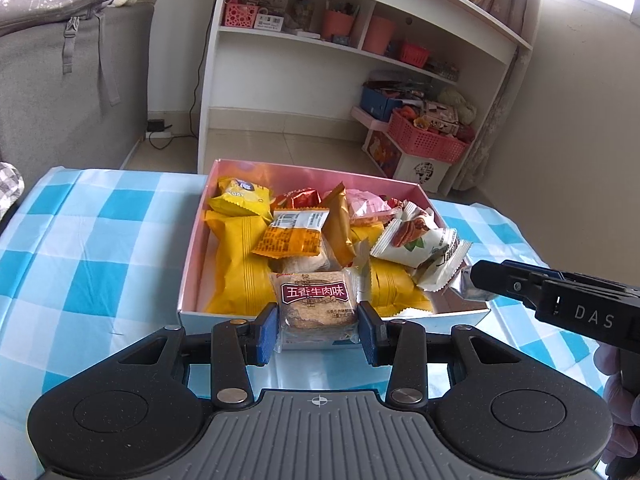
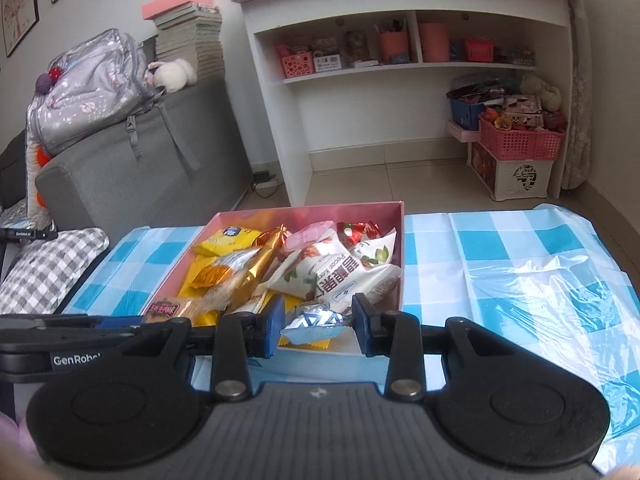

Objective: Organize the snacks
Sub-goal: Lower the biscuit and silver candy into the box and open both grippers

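Observation:
A pink box [image 1: 192, 256] on the checked table holds several snack packets, yellow, orange, pink and white. My left gripper [image 1: 318, 330] is shut on a clear-wrapped beef-flavour biscuit packet [image 1: 314, 304] at the box's near wall. My right gripper [image 2: 318, 326] is shut on a silver and blue foil candy [image 2: 316, 324] over the box's near right corner [image 2: 402, 240]. The right gripper shows in the left wrist view [image 1: 480, 282], at the box's right side with the foil candy [image 1: 466, 286]. The left gripper's arm shows at the left of the right wrist view [image 2: 80, 328].
The table wears a blue and white checked cloth [image 1: 88, 240], with a clear plastic bag [image 2: 540, 280] lying on its right part. Behind stand a white shelf unit [image 2: 400, 60], a grey sofa with a backpack [image 2: 92, 92], and pink baskets [image 2: 520, 140] on the floor.

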Demonstrator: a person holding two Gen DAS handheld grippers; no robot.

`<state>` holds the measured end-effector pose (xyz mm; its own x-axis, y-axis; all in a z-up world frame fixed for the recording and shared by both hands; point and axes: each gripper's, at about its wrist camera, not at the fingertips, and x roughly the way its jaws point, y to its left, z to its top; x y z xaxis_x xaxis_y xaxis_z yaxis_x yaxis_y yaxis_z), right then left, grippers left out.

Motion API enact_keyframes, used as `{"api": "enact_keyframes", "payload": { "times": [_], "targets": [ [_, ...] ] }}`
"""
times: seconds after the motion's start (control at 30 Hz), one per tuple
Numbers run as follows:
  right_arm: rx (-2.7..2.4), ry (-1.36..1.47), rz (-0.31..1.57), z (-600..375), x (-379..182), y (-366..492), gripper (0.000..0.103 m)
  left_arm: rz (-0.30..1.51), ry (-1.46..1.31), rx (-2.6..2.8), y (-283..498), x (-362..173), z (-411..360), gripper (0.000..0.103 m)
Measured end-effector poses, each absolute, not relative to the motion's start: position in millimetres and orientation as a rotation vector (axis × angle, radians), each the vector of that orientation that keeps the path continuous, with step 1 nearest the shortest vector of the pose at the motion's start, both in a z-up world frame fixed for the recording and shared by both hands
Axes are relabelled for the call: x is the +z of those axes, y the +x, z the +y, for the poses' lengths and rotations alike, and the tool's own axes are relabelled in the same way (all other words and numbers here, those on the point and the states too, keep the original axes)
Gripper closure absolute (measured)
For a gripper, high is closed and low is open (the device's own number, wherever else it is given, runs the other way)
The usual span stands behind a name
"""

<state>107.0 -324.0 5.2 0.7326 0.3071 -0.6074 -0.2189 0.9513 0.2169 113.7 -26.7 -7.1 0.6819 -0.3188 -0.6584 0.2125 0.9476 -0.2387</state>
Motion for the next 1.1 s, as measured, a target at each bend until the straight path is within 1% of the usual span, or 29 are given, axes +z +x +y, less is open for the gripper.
{"api": "enact_keyframes", "payload": {
  "times": [0.17, 0.53, 0.63, 0.7, 0.73, 0.77, 0.8, 0.83, 0.87, 0.9, 0.93, 0.97, 1.0, 1.03, 1.1],
  "targets": [
    [0.267, 0.164, 0.727, -323.9, -2.7, 118.0, 0.07, 0.807, -0.178, -0.291, 130.8, -14.9, -32.1, 0.064],
    [0.236, 0.096, 0.813, -309.2, -24.8, 125.2, 0.07, 0.799, -0.17, -0.256, 146.3, -29.7, -38.3, 0.064],
    [0.232, 0.074, 0.823, -307.9, -27.3, 124.3, 0.068, 0.789, -0.179, -0.254, 145.9, -32.2, -35.4, 0.06],
    [0.231, 0.07, 0.819, -307.7, -25.7, 123.7, 0.064, 0.781, -0.17, -0.254, 143.6, -31.8, -36.4, 0.06],
    [0.236, 0.078, 0.817, -308.4, -24.1, 123.4, 0.059, 0.78, -0.161, -0.258, 142.4, -31.1, -37.6, 0.059],
    [0.241, 0.09, 0.813, -309.2, -22.0, 122.2, 0.054, 0.778, -0.154, -0.257, 140.7, -30.0, -38.0, 0.054],
    [0.244, 0.102, 0.805, -310.0, -19.6, 121.0, 0.046, 0.777, -0.148, -0.257, 139.2, -28.1, -38.0, 0.05],
    [0.247, 0.106, 0.8, -310.7, -17.1, 119.8, 0.041, 0.771, -0.143, -0.262, 136.9, -25.0, -38.2, 0.047],
    [0.25, 0.109, 0.795, -311.5, -14.8, 118.7, 0.04, 0.765, -0.139, -0.268, 135.2, -22.0, -37.0, 0.038],
    [0.253, 0.113, 0.791, -312.4, -12.2, 117.9, 0.038, 0.758, -0.135, -0.266, 132.3, -19.1, -35.8, 0.033],
    [0.252, 0.116, 0.788, -313.6, -10.2, 116.4, 0.033, 0.751, -0.129, -0.263, 128.2, -15.0, -33.5, 0.03],
    [0.249, 0.119, 0.787, -315.1, -8.1, 114.1, 0.03, 0.75, -0.129, -0.265, 124.8, -12.0, -30.8, 0.025],
    [0.242, 0.123, 0.789, -316.6, -6.6, 111.6, 0.025, 0.752, -0.134, -0.265, 121.5, -9.8, -27.9, 0.02],
    [0.234, 0.128, 0.794, -318.4, -5.8, 108.8, 0.022, 0.755, -0.143, -0.26, 117.2, -7.2, -23.8, 0.018],
    [0.218, 0.134, 0.823, -321.3, -3.8, 101.8, 0.02, 0.768, -0.153, -0.244, 106.8, -2.4, -15.1, 0.015]
  ]
}}
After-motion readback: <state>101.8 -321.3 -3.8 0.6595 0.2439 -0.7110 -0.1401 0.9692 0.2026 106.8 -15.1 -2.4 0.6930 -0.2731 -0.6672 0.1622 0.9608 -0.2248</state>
